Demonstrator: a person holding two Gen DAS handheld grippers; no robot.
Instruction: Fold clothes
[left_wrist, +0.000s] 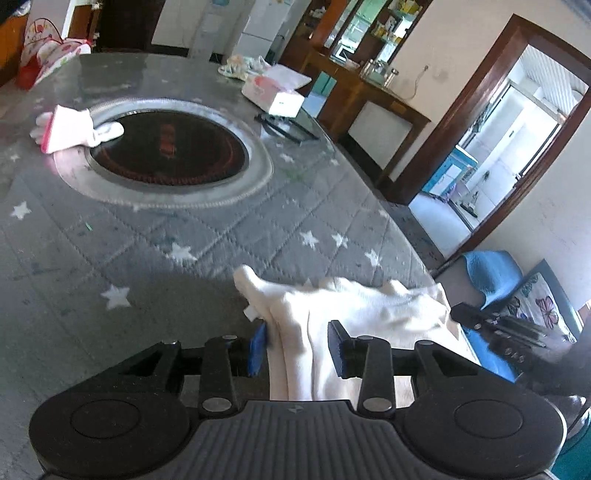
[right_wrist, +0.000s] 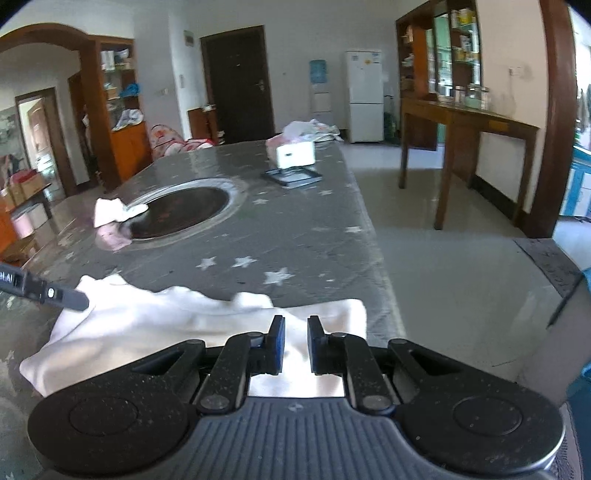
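Between both grippers' parted jaws lies the white garment (left_wrist: 354, 314), apparently ungripped by left (left_wrist: 299, 341) or right (right_wrist: 295, 341)

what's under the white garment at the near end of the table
The white garment lies on the grey star-patterned table cover, which shows all around it. Whatever sits directly beneath the cloth is covered and cannot be seen.

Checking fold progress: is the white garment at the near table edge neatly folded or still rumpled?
Still rumpled. The white garment lies bunched in uneven ridges on the table, one part trailing over the near edge.
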